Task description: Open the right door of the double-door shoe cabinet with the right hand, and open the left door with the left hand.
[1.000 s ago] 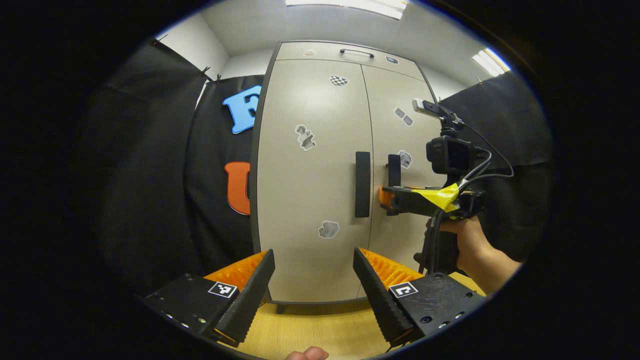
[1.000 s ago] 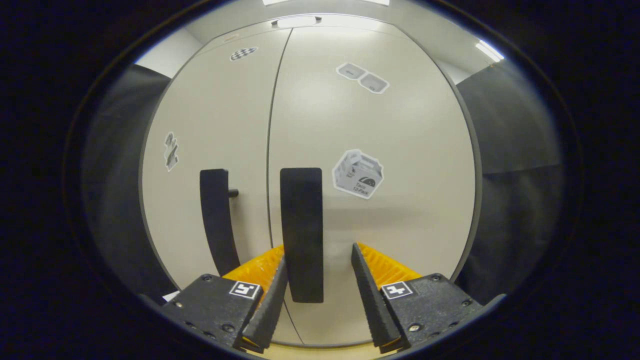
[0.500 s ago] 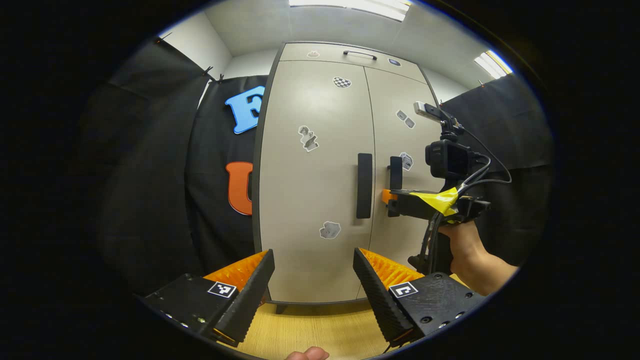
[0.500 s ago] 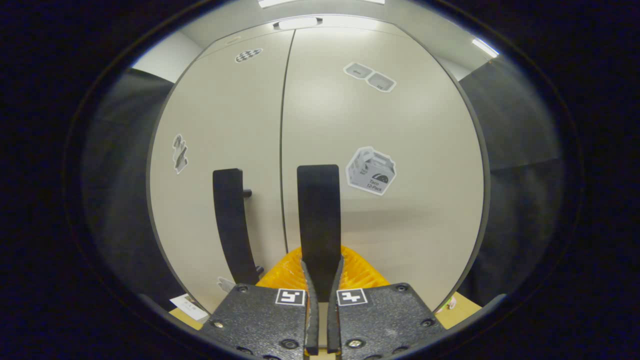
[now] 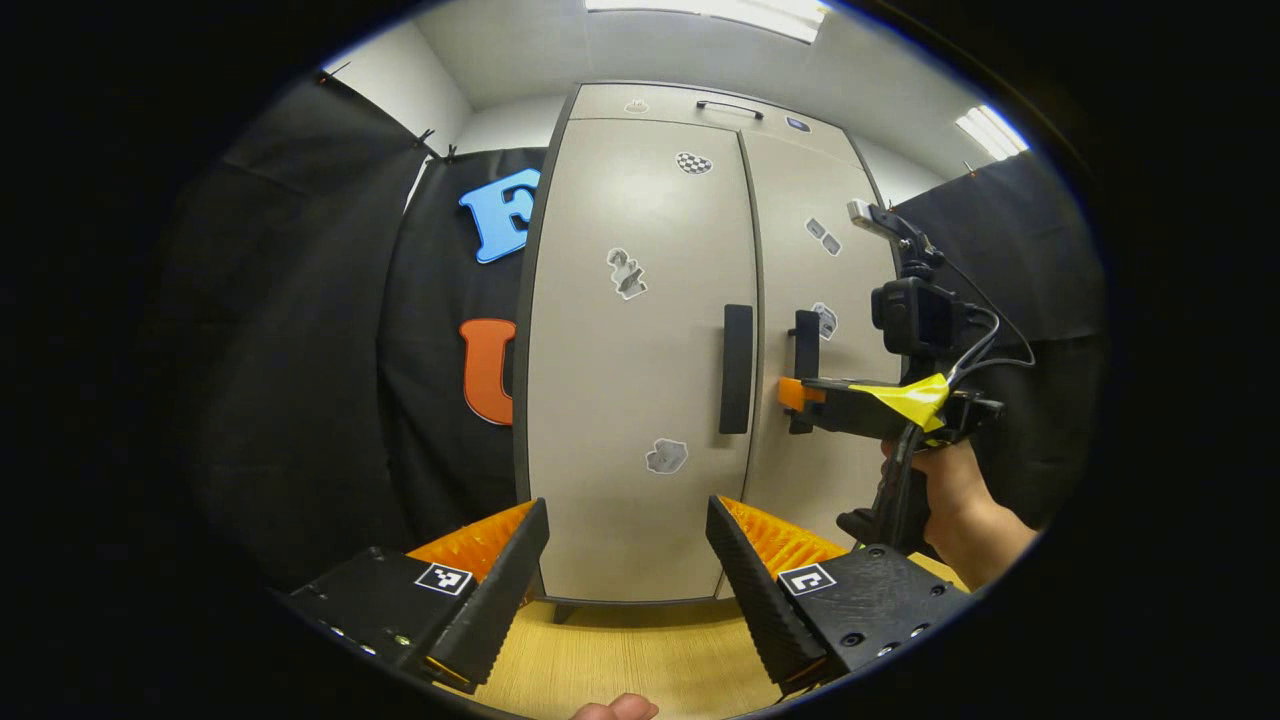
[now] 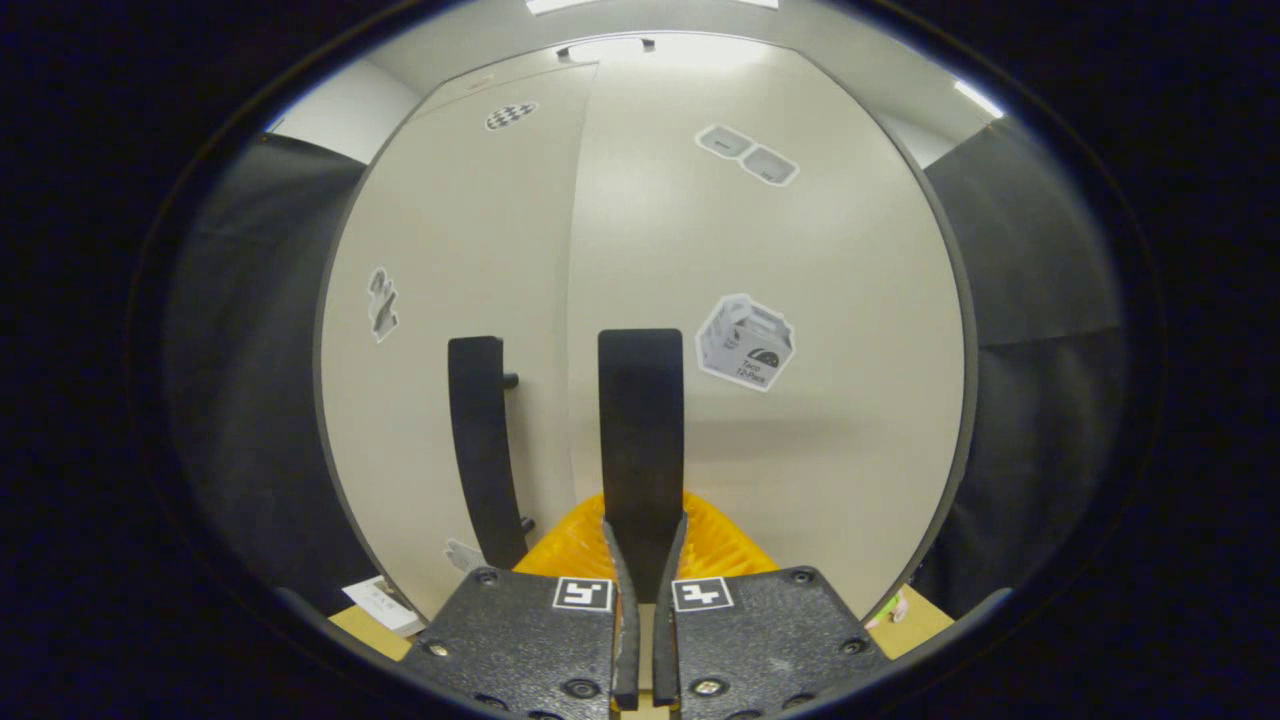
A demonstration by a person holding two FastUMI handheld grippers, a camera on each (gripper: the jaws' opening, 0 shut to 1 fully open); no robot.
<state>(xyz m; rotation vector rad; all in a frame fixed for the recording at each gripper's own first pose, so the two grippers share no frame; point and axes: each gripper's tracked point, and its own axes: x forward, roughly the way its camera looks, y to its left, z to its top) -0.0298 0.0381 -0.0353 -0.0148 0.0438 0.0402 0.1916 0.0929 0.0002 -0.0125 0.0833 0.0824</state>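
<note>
Cabinet (image 5: 640, 350) stands upright on the pale wooden floor (image 5: 620, 660), in front of the black cloth wall. Its right door (image 6: 780, 420) sits a little forward of the left door (image 5: 640, 400) along the middle seam, so it is slightly ajar; the left door lies flat and closed. Each door carries a dark vertical handle beside the seam. In the right gripper view, the right gripper (image 6: 640, 545) has its fingers (image 6: 618, 560) closed on the lower end of the right handle (image 6: 640, 430), one on each side. The left handle (image 6: 485, 440) stands free just to the left of it. In the left gripper view, the left gripper (image 5: 628, 560) is well apart from the cabinet, low in front of the left door, with its fingers (image 5: 500, 590) spread wide and nothing between them. A hand (image 5: 950, 490) holds the right gripper at the right handle.
</note>
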